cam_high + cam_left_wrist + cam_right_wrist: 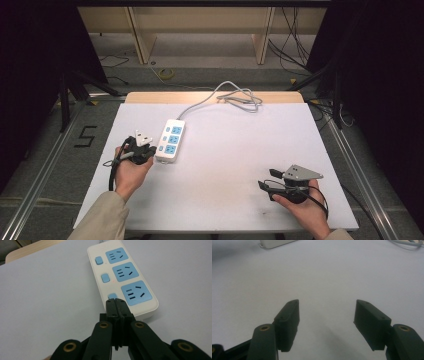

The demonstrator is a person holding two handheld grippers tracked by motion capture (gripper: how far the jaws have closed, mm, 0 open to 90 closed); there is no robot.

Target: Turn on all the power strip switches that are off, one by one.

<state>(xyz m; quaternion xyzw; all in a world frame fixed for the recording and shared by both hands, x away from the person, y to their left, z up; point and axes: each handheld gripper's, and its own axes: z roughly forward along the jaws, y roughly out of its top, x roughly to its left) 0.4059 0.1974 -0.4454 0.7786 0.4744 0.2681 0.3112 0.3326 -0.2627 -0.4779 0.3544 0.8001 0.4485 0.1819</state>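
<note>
Worktop point(225, 165): white sheet over a wooden top, with a strip of wood showing along the far edge.
Power strip point(170, 139): white, with three blue sockets and three blue switches; lies flat left of centre, long axis running away from the person, slightly angled.
Power strip cord point(235, 95): grey, leaves the far end of the strip and lies in a loose coil near the far edge of the worktop.
Left gripper point(150, 152): held in the left hand point(131, 170) at the left of the worktop, just beside the near end of the power strip.
Left fingers point(117, 307): pressed together, nothing between them; in the left gripper view the tips sit over the nearest blue switch point(112, 296). Whether they touch it I cannot tell.
Right gripper point(267, 179): held in the right hand point(305, 205) at the near right of the worktop, well apart from the power strip, pointing leftward.
Right fingers point(288, 320): wide apart, empty, over bare white worktop.
Floor mark point(86, 136): black figure "5" left of the worktop.
</note>
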